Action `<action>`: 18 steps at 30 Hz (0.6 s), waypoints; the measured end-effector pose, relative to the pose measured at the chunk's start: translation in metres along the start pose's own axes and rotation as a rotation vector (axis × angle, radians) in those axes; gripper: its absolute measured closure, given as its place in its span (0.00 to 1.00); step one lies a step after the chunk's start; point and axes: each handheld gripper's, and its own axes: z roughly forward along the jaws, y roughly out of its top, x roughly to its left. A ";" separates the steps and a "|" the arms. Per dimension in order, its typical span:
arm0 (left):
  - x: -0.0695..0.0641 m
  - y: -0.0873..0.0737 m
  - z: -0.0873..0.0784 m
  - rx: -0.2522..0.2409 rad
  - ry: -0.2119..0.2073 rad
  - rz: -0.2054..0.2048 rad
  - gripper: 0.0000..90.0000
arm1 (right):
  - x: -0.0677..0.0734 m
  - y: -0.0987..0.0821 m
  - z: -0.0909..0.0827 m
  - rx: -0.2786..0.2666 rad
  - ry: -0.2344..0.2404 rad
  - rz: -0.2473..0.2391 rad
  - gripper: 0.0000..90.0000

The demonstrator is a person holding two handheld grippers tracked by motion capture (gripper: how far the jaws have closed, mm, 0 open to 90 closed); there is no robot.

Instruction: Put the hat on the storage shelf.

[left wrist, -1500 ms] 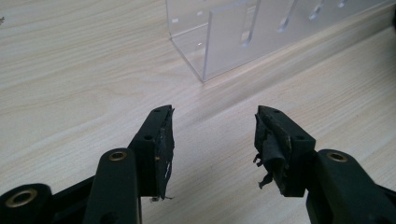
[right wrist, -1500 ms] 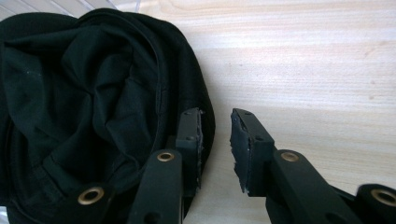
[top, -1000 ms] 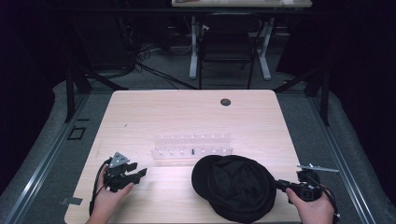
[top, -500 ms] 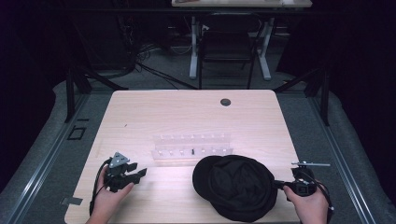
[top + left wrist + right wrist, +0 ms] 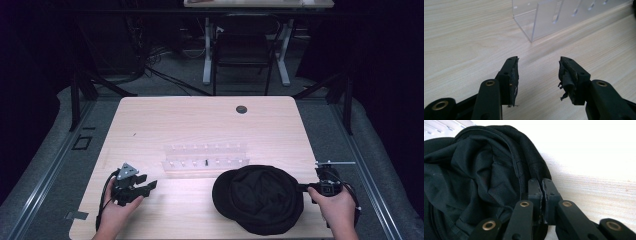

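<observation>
A black cloth cap [image 5: 260, 197] lies crumpled on the wooden table [image 5: 200, 120], near the front right. My right gripper [image 5: 305, 188] is at the cap's right edge. In the right gripper view its jaws [image 5: 541, 181] have just been closing and are pressed together, with a fold of the cap's rim [image 5: 534, 165] pinched between them. My left gripper [image 5: 146, 183] rests near the front left, held by a hand. It points toward the clear rack. Its jaws [image 5: 539, 66] stand open over bare wood, and nothing is between them.
A clear acrylic rack [image 5: 205, 159] with small pegs stands mid-table, just behind the cap; its corner [image 5: 534, 22] lies ahead of the left jaws. A dark round hole [image 5: 241, 109] sits near the table's far edge. A chair and desk legs [image 5: 240, 55] stand beyond.
The right gripper has moved right and drawn the cap a little that way with it. The left gripper has stayed where it was.
</observation>
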 end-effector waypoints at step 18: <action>-0.002 0.000 0.002 0.015 -0.005 0.002 0.55 | 0.003 0.006 0.000 0.274 -0.019 0.018 0.89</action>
